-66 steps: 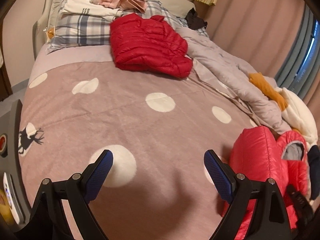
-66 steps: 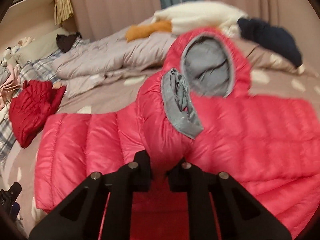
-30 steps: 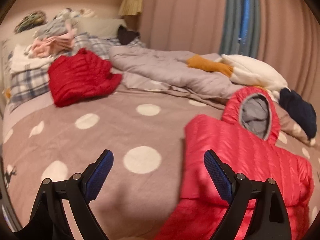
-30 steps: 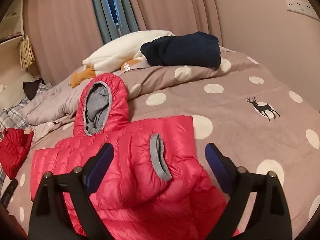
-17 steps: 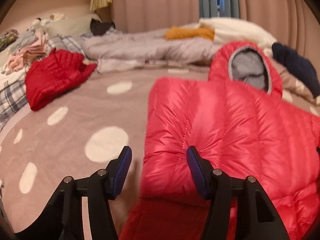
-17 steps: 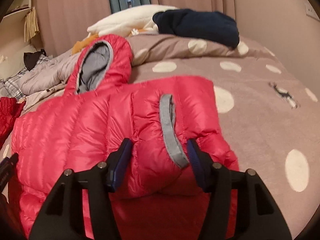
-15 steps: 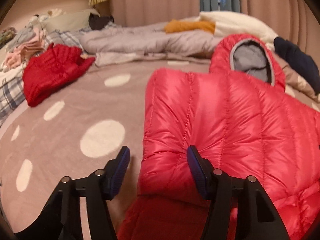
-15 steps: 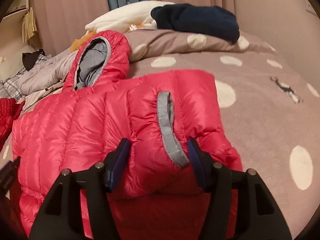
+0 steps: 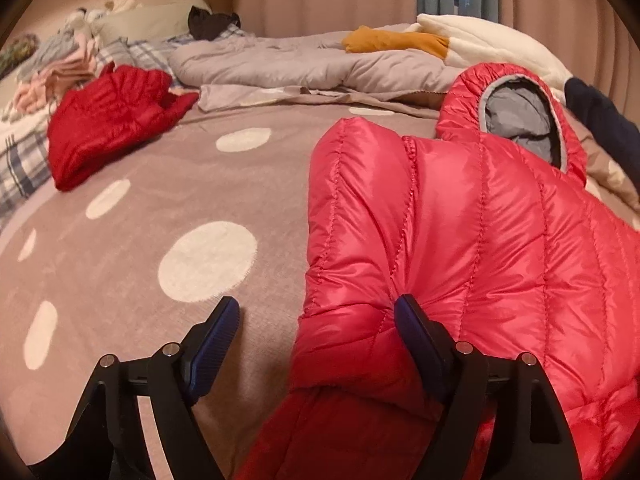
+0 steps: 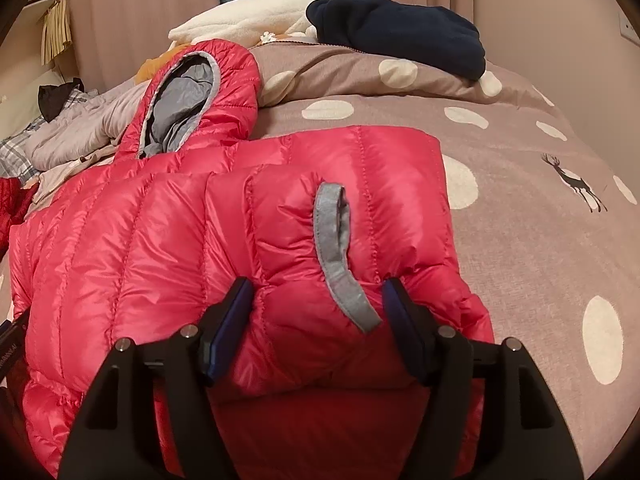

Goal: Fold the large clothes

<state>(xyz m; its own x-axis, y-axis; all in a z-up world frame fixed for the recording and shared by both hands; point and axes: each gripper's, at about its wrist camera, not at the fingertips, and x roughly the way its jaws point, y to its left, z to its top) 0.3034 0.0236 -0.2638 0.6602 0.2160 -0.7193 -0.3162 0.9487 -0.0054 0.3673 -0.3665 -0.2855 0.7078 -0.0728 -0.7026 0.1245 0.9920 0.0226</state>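
A bright red hooded puffer jacket (image 9: 472,216) lies spread on the bed, its grey-lined hood (image 9: 520,116) at the far end. My left gripper (image 9: 316,320) is open and straddles the jacket's left folded edge, its right finger pressing into the padding. In the right wrist view the jacket (image 10: 160,232) has a sleeve folded over it, with a grey cuff (image 10: 336,248) on top. My right gripper (image 10: 316,304) is open, its jaws on either side of the sleeve end and cuff.
The bed has a mauve cover with white dots (image 9: 160,208). A folded dark red jacket (image 9: 108,120) lies far left by plaid pillows. A grey duvet (image 9: 296,64), white blanket (image 10: 248,16) and navy garment (image 10: 400,36) lie behind the hood.
Both grippers narrowed from wide open and moved down onto the jacket's edges. Earlier the right gripper let go of the jacket after folding the sleeve across.
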